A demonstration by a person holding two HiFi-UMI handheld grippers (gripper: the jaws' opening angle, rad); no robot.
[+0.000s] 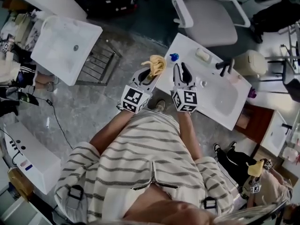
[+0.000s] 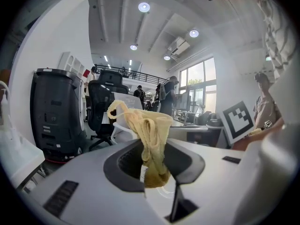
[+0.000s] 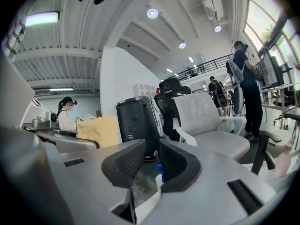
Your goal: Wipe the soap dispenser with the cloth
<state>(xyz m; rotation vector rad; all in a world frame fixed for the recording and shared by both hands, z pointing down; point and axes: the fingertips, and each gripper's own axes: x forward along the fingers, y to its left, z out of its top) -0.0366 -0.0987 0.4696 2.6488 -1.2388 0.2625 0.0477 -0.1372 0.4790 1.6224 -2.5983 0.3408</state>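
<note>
My left gripper is shut on a bunched yellow cloth, which sticks up out of its jaws above the near left corner of the white washbasin counter. The soap dispenser shows only as a small blue top at that corner's far edge, just beyond both grippers. In the right gripper view the blue and white piece sits low behind the jaws. My right gripper hovers beside the left one. Its jaws stand a narrow gap apart with nothing between them.
On the counter are a black faucet, a white soap bar and the basin bowl. A white office chair stands beyond it. A second white basin and a wire rack are at left. Another person is at bottom right.
</note>
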